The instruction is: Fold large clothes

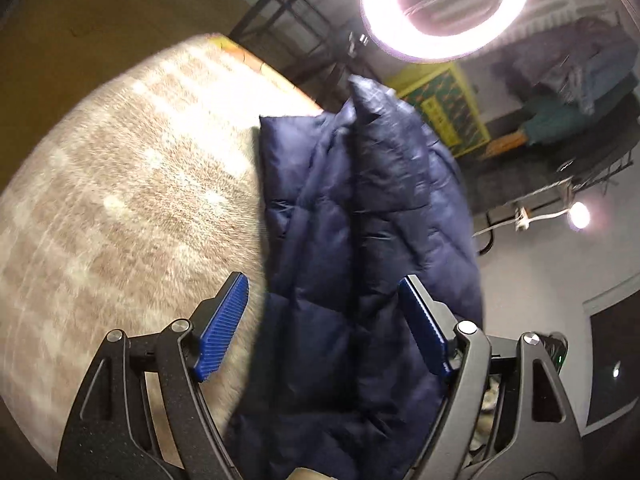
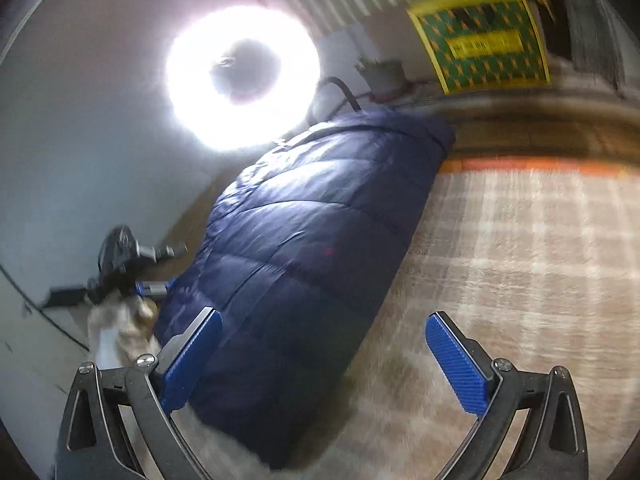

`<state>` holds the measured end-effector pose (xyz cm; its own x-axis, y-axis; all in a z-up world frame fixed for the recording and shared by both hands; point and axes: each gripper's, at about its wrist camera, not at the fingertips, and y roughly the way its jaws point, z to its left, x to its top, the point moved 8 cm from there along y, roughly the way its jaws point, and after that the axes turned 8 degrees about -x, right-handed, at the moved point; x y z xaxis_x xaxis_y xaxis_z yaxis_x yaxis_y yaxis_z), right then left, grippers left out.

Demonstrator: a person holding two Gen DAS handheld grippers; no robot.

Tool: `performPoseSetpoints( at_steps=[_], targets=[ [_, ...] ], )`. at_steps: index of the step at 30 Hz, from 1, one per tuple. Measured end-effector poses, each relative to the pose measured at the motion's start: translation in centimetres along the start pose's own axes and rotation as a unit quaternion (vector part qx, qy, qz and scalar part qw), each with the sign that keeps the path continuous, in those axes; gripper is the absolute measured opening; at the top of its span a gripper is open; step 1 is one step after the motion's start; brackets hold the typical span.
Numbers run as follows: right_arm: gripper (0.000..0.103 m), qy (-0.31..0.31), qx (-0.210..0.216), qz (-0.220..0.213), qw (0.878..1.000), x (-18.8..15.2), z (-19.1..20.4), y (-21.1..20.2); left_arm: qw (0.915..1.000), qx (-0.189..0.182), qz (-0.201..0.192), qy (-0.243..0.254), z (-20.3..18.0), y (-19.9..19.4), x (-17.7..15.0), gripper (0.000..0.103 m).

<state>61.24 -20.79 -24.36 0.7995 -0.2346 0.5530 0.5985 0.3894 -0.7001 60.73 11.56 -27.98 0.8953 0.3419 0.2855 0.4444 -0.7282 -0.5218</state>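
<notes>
A navy quilted puffer jacket lies folded lengthwise in a long bundle on a beige checked blanket. My left gripper is open, its blue pads on either side of the jacket's near end, not closed on it. In the right wrist view the jacket runs from the near left toward the far edge. My right gripper is open over the jacket's near right edge and the blanket. The left gripper shows at the jacket's far left side, blurred.
A bright ring light stands beyond the surface; it also shows in the right wrist view. A yellow-green patterned box sits behind. A pile of dark clothes lies on a chair at the right. An orange border marks the blanket's far edge.
</notes>
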Motion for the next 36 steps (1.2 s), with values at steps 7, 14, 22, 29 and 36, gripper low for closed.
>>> performPoseSetpoints(
  at_steps=[7,14,22,29,36],
  targets=[
    [0.103,0.085,0.045,0.003,0.995,1.3,-2.0,2.8,0.998,-0.047,-0.017,-0.038,0.7,1.9,2.3,0.08],
    [0.093,0.063,0.063,0.034,0.995,2.2,0.3,5.7,0.9981,-0.045,-0.029,-0.029,-0.7,3.5,2.7,0.07],
    [0.033,0.054,0.019,0.03,0.998,1.9,1.0,4.9,0.998,-0.024,-0.059,-0.003,-3.4,3.8,1.3,0.021],
    [0.023,0.008,-0.014,0.047,0.999,0.1,2.1,-0.1,0.999,-0.021,-0.039,0.011,-6.4,2.3,-3.1,0.016],
    [0.022,-0.034,-0.024,0.072,0.997,-4.9,0.8,-8.2,0.998,-0.04,0.012,0.047,-9.9,0.2,-13.6,0.015]
  ],
)
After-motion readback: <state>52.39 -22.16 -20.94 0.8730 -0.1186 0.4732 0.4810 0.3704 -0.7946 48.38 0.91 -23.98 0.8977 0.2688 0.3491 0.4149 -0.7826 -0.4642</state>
